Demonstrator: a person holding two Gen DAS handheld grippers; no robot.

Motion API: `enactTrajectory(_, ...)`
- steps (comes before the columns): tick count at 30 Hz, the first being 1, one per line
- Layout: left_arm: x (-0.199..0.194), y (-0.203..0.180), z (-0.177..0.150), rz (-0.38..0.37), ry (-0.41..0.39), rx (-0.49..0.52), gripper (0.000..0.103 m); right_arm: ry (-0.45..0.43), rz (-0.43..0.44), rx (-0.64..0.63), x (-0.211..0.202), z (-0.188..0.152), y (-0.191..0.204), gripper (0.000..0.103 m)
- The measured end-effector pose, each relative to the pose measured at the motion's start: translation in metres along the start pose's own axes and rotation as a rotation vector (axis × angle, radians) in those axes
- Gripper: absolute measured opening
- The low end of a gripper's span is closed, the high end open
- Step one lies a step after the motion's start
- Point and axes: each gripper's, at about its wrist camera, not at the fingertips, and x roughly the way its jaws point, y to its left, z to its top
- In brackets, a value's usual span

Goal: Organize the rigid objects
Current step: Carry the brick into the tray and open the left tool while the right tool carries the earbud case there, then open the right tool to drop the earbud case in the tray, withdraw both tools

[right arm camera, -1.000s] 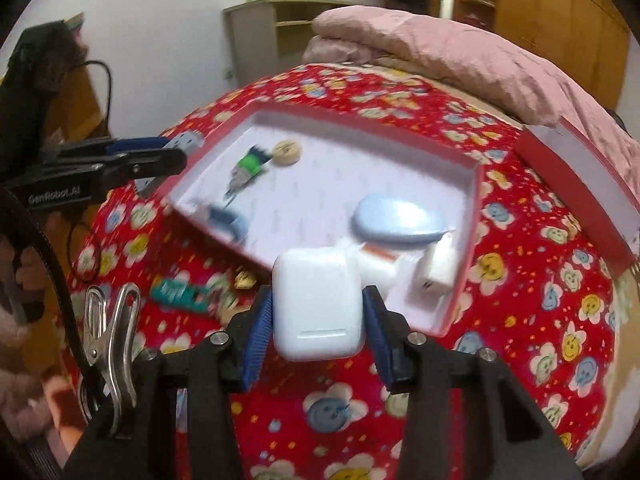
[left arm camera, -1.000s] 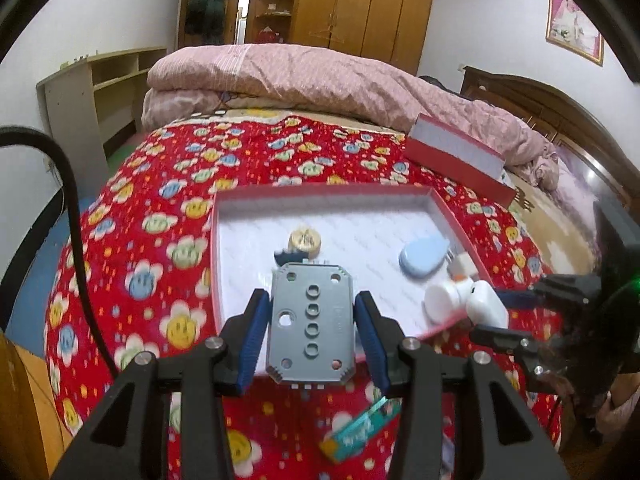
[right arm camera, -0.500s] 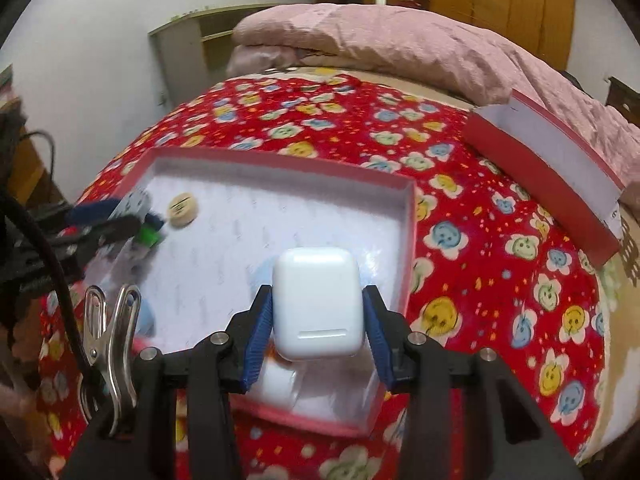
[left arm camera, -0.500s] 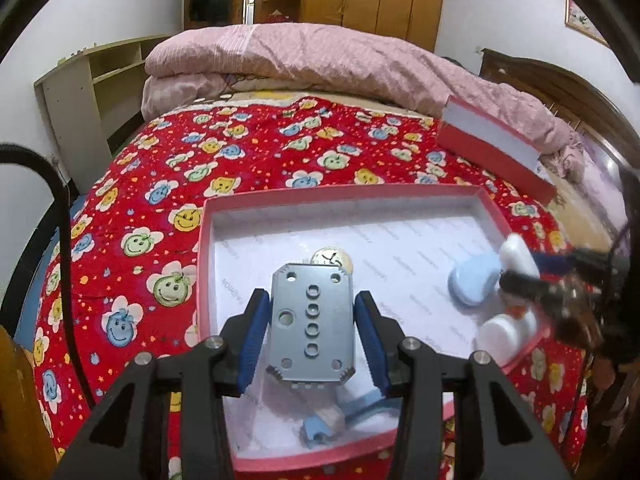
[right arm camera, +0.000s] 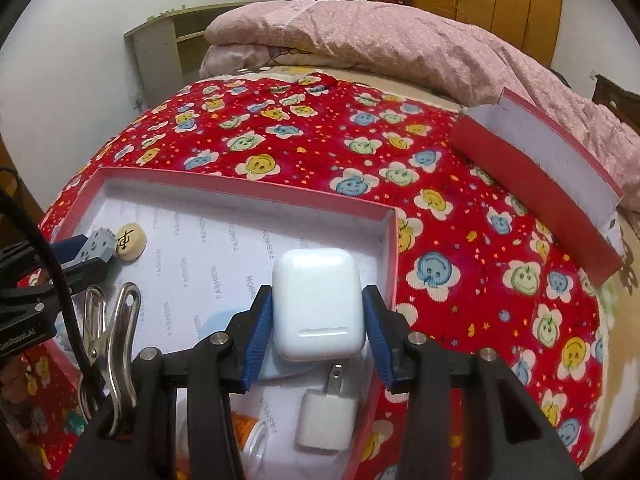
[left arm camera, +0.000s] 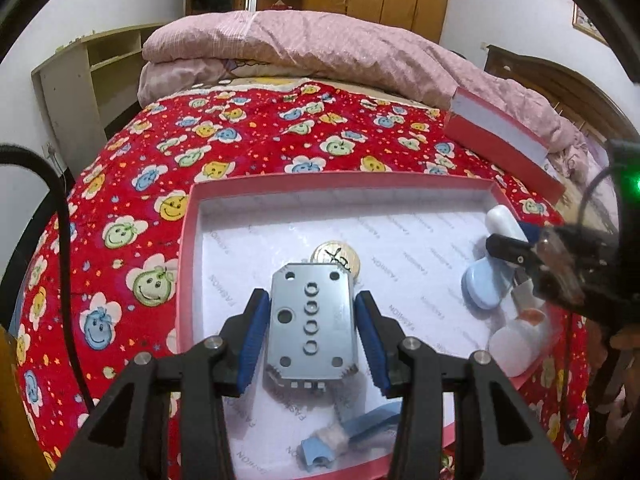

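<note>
Left wrist: plate (left arm camera: pixel 311 322) between fingers (left arm camera: pixel 253 336)

– How many boxes on the bed?
– One open red box (left arm camera: pixel 188 240) and one lid (left arm camera: pixel 500 136) lying apart.

– And inside the box?
– One round wooden piece (left arm camera: pixel 338 256), one pale blue oval (left arm camera: pixel 480 286), one white charger plug (right arm camera: pixel 326 424), one small white bottle (left arm camera: pixel 514 348), one blue clip-like part (left arm camera: pixel 320 446).

– Held things?
– Two: one grey metal plate (left arm camera: pixel 310 326), one white earbud case (right arm camera: pixel 318 304).
</note>
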Motion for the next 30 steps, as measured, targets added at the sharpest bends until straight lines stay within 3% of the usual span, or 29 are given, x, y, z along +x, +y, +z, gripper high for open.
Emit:
enactTrajectory(9, 0.004, -0.003, -0.001, 0.004, 0.015, 0.002, 0.047, -0.005, -0.004, -0.007, 0.005, 0.0, 0.005, 0.045)
enactTrajectory(13, 0.003, -0.002, -0.001, -0.01, 0.024, -0.015, 0.059, -0.003, 0.008, 0.009, 0.006, 0.0, 0.004, 0.046)
enactTrajectory(16, 0.002, -0.003, -0.001, -0.006, 0.019, -0.017, 0.066, -0.005, 0.023, 0.021, 0.007, -0.001, 0.004, 0.05)
enactTrajectory(23, -0.004, -0.005, 0.0, 0.017, 0.002, -0.012, 0.074, -0.041, 0.017, 0.011, 0.0, -0.001, 0.011, 0.073)
enactTrajectory(30, -0.016, -0.009, 0.0, 0.022, -0.029, -0.006, 0.078, -0.082, 0.022, 0.048, -0.014, -0.002, 0.003, 0.073)
